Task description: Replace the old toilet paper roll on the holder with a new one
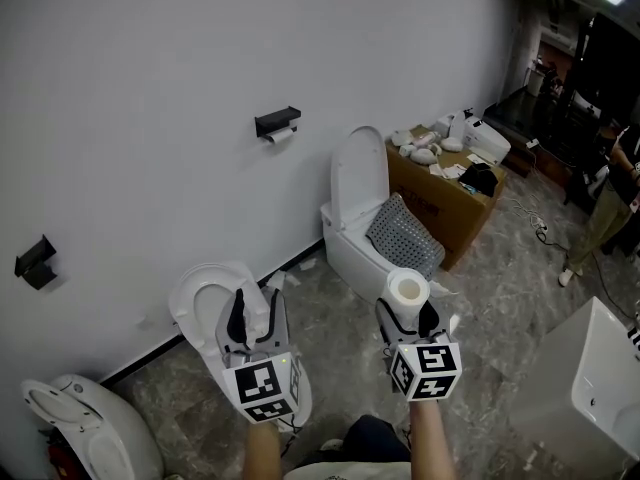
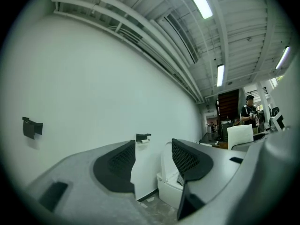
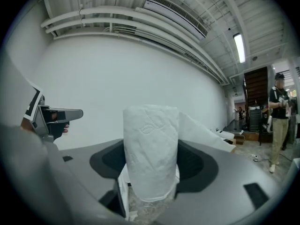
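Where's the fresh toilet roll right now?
Head view, lower right of centre: the toilet roll stands clamped in the right claw, in front of the open toilet.

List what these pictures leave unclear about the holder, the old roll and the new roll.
Old roll: too small in the head view, even smaller in the left gripper view; the paper left cannot be judged.
Holder: its bar, too small in both.
New roll: lower part hidden by the right gripper in the head view.
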Action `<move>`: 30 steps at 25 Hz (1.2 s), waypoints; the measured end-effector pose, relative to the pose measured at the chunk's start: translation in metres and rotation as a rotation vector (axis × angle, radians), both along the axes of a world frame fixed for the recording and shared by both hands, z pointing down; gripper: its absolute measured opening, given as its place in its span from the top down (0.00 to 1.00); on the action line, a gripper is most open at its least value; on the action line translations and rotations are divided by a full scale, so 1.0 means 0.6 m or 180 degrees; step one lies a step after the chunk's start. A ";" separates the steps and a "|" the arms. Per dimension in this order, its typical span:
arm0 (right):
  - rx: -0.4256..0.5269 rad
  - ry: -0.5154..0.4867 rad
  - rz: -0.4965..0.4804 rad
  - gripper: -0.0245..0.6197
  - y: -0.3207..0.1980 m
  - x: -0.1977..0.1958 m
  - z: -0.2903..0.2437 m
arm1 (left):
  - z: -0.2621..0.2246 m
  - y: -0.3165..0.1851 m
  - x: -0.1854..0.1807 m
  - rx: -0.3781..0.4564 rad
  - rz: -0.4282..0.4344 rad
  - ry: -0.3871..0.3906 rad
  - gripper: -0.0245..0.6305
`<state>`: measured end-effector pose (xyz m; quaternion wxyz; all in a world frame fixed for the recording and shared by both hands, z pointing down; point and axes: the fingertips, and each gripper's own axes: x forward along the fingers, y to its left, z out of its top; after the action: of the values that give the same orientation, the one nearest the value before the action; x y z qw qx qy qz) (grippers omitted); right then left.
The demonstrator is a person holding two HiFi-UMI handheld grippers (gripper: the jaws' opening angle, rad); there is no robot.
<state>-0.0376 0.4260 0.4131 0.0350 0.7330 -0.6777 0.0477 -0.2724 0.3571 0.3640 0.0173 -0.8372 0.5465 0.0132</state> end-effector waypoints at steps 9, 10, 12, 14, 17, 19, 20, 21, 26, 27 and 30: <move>-0.0038 -0.0029 -0.0034 0.50 -0.066 0.031 0.014 | 0.018 -0.067 0.026 -0.0071 -0.0061 -0.0007 0.61; -0.0041 -0.0031 -0.0039 0.50 -0.076 0.040 0.015 | 0.020 -0.076 0.033 -0.0079 -0.0065 -0.0013 0.61; -0.0041 -0.0032 -0.0063 0.50 -0.101 0.057 0.018 | 0.024 -0.097 0.050 -0.0079 -0.0083 -0.0026 0.61; -0.0043 -0.0035 -0.0090 0.50 -0.131 0.077 0.022 | 0.027 -0.123 0.068 -0.0077 -0.0112 -0.0038 0.61; -0.0042 -0.0029 -0.0148 0.50 -0.185 0.107 0.022 | 0.030 -0.171 0.096 -0.0086 -0.0167 -0.0042 0.61; -0.0035 -0.0010 -0.0198 0.50 -0.225 0.131 0.018 | 0.027 -0.206 0.120 -0.0094 -0.0202 -0.0030 0.61; -0.0036 -0.0005 -0.0222 0.50 -0.245 0.145 0.015 | 0.025 -0.224 0.135 -0.0099 -0.0215 -0.0026 0.61; -0.0037 -0.0004 -0.0248 0.50 -0.267 0.159 0.010 | 0.021 -0.242 0.151 -0.0101 -0.0227 -0.0025 0.61; 0.0044 0.0028 -0.0381 0.50 -0.381 0.232 -0.027 | -0.013 -0.334 0.228 -0.0003 -0.0316 -0.0046 0.61; 0.0062 0.0034 -0.0403 0.50 -0.403 0.248 -0.034 | -0.018 -0.353 0.242 0.0012 -0.0339 -0.0043 0.61; 0.0090 0.0039 -0.0479 0.50 -0.464 0.286 -0.044 | -0.024 -0.405 0.277 0.0027 -0.0431 -0.0059 0.61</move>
<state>0.1341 0.1475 0.3867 0.0322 0.6806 -0.7313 0.0309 -0.1062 0.1141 0.3498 0.0268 -0.7983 0.6016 0.0067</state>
